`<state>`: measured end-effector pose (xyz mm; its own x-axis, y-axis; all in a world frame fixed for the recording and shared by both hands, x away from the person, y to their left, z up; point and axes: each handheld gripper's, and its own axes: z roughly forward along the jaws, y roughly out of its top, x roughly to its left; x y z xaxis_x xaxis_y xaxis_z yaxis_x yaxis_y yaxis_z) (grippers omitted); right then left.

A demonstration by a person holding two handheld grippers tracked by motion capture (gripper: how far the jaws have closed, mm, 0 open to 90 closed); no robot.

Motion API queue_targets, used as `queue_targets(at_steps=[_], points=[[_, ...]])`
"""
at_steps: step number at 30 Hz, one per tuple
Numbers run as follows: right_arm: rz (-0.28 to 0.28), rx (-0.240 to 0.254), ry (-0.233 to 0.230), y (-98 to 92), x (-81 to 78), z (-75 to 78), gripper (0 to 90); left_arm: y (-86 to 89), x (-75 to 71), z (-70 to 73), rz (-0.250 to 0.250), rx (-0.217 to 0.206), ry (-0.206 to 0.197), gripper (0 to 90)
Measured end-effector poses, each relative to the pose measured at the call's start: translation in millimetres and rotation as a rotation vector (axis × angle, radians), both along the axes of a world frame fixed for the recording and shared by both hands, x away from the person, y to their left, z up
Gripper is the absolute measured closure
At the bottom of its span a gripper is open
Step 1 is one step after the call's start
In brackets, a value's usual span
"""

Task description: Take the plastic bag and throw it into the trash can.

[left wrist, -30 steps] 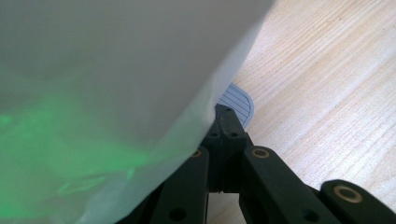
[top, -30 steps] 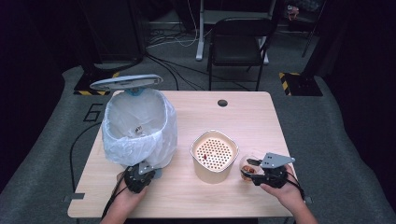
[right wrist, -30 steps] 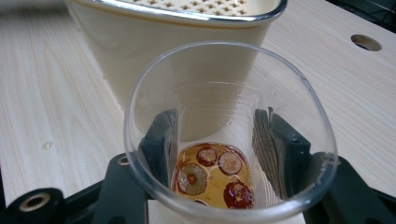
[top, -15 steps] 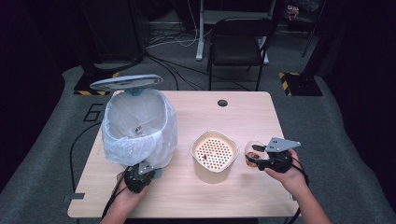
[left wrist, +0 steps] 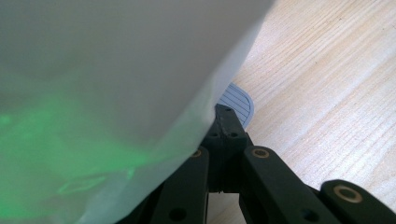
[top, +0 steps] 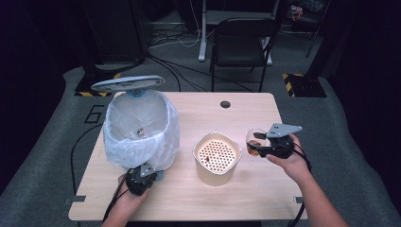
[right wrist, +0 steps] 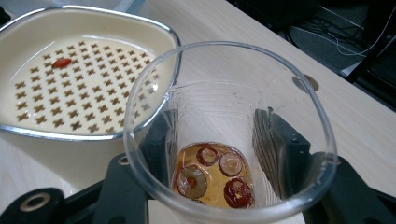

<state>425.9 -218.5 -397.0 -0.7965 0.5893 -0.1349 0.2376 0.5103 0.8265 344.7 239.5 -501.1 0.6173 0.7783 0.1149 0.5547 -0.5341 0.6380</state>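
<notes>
Beside the perforated strainer bowl [top: 217, 156], at its right, the right gripper [top: 265, 145] holds a clear plastic cup [right wrist: 231, 135], jaws clamped on both its sides. Amber liquid with red fruit slices [right wrist: 212, 175] (probably jujube) sits at the bottom. The left gripper [left wrist: 227, 123] has its jaws closed together, empty, at the white bin bag [top: 139, 130].

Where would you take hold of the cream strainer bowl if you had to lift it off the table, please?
Grip the strainer bowl by its rim, coming straight down from above with one jaw inside and one outside. The body looks too wide for the tongs to span, while the rim is thin and open on top. I would pick the near side, away from the clear cup that the right tongs hold.
</notes>
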Motion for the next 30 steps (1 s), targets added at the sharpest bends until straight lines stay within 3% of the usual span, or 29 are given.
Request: queue_targets(at_steps=[3,19,30], points=[[0.0,0.017,-0.003,3.7,8.7,4.2,50.7,0.0,0.0,0.0,0.0,0.0,0.0,90.0],[0.075,0.002,-0.045,34.1,46.8,17.5,50.7,0.3,0.2,0.1,-0.005,-0.001,0.002,90.0],[0.102,0.004,-0.038,49.0,64.4,24.0,50.7,0.4,0.3,0.1,-0.005,-0.001,0.002,90.0]])
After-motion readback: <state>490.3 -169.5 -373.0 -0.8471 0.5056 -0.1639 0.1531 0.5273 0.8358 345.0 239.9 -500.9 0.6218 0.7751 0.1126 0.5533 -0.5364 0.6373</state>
